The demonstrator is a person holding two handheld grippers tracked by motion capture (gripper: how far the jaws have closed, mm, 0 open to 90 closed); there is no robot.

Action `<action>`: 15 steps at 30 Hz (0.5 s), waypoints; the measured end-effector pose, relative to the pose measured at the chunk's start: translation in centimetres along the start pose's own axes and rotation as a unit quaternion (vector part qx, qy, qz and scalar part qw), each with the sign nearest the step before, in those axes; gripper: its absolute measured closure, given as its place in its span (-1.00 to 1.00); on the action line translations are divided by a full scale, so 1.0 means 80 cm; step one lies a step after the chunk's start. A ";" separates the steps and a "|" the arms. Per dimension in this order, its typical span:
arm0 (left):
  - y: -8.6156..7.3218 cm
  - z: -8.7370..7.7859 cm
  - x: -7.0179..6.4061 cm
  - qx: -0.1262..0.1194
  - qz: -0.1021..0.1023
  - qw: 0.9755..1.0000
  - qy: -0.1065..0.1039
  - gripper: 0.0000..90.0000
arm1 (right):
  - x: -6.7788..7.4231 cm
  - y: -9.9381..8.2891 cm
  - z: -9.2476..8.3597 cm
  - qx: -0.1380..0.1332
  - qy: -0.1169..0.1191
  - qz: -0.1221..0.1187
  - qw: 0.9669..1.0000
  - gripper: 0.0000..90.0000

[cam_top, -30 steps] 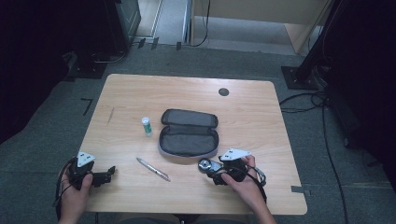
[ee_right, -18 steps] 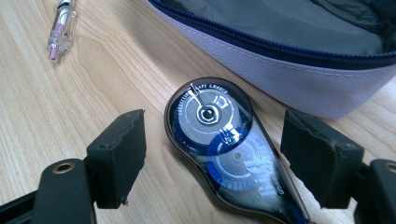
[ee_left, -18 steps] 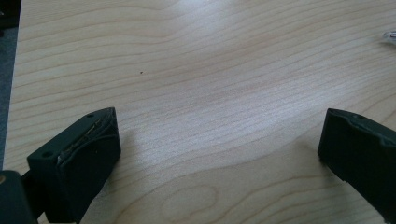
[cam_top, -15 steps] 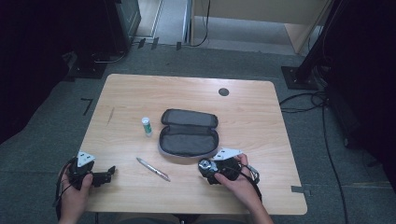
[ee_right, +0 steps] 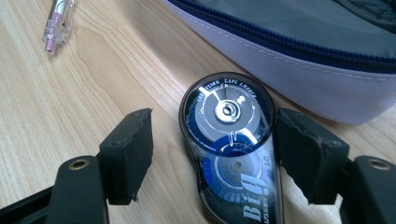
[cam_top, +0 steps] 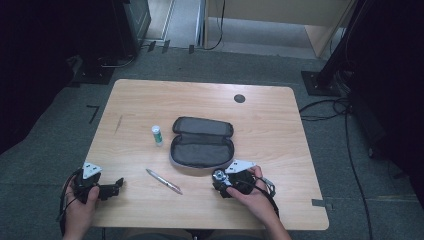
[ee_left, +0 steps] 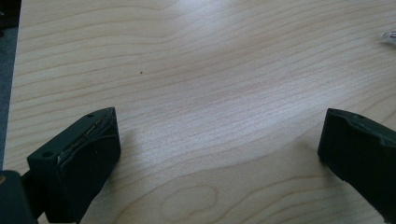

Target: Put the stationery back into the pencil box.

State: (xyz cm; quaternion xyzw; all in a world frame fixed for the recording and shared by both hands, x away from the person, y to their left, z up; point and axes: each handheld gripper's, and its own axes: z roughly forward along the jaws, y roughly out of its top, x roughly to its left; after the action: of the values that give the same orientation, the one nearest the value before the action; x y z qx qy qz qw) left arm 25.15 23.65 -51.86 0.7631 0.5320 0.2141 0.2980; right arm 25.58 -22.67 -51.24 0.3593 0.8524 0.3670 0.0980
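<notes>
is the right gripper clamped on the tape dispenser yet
Not clamped. In the right gripper view the right gripper straddles the correction tape dispenser; bare table shows between its left pad and the dispenser. Its jaws have just been closing.

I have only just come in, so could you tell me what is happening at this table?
A person sits at a wooden table with a tool in each hand. The right tool has its jaws around a correction tape dispenser lying flat beside the open pencil case; they have just been closing, one pad is at its side and the other still stands apart. The left tool stands open over bare wood. A pen and a small glue stick lie on the table.
</notes>
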 end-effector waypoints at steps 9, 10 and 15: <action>0.000 0.000 0.000 0.000 0.000 1.000 0.000 -1.00 | 0.008 0.001 0.004 0.001 -0.007 -0.013 1.000 -0.36; 0.000 0.000 0.000 0.000 0.000 1.000 0.000 -1.00 | 0.009 0.001 0.005 0.003 -0.009 -0.015 1.000 -0.38; 0.000 0.000 0.000 0.000 0.000 1.000 0.000 -1.00 | 0.012 0.001 0.007 0.000 -0.014 -0.014 1.000 -0.39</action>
State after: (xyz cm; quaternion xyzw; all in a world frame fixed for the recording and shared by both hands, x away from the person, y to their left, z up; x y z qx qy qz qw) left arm 25.15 23.65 -51.86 0.7631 0.5320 0.2140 0.2981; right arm 25.16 -21.63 -51.52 0.3523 0.8561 0.3602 0.1149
